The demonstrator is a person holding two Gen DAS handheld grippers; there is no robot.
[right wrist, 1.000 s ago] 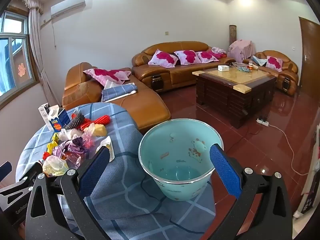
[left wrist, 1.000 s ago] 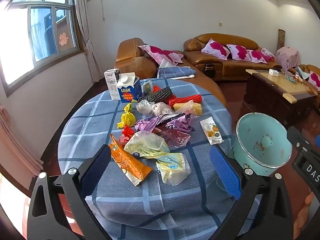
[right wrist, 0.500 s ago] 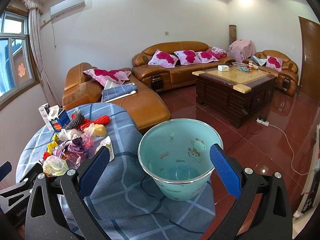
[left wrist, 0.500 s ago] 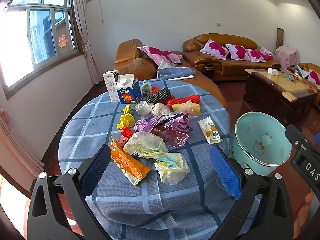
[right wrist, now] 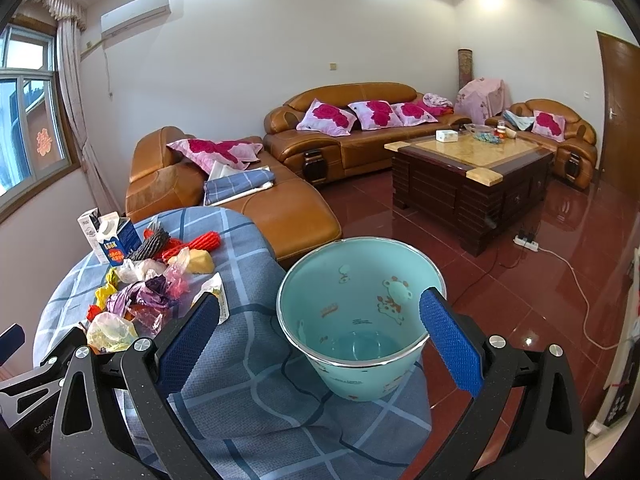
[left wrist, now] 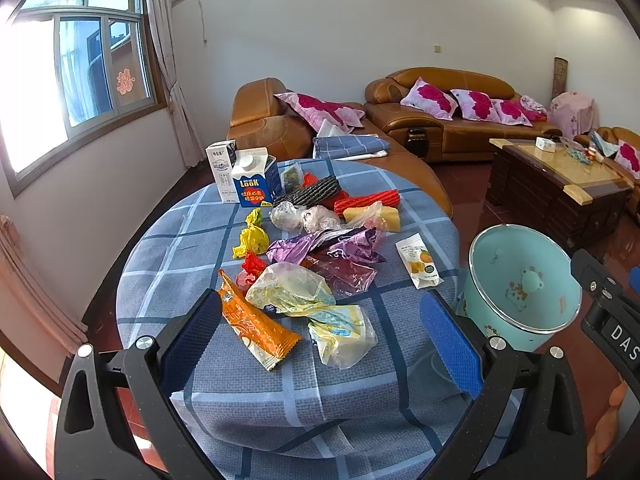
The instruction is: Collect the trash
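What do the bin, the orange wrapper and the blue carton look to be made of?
Bin: probably smooth plastic or enamelled metal; glossy turquoise wall with cartoon prints and a shiny silvery rim.
Orange wrapper: thin plastic or foil film; it is creased, glossy and has crimped ends.
Blue carton: coated paperboard; folded gable top, sharp printed faces and a white screw cap.

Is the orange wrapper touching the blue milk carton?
Apart. In the left wrist view the orange wrapper lies near the front, the blue milk carton stands at the back, with tablecloth between.
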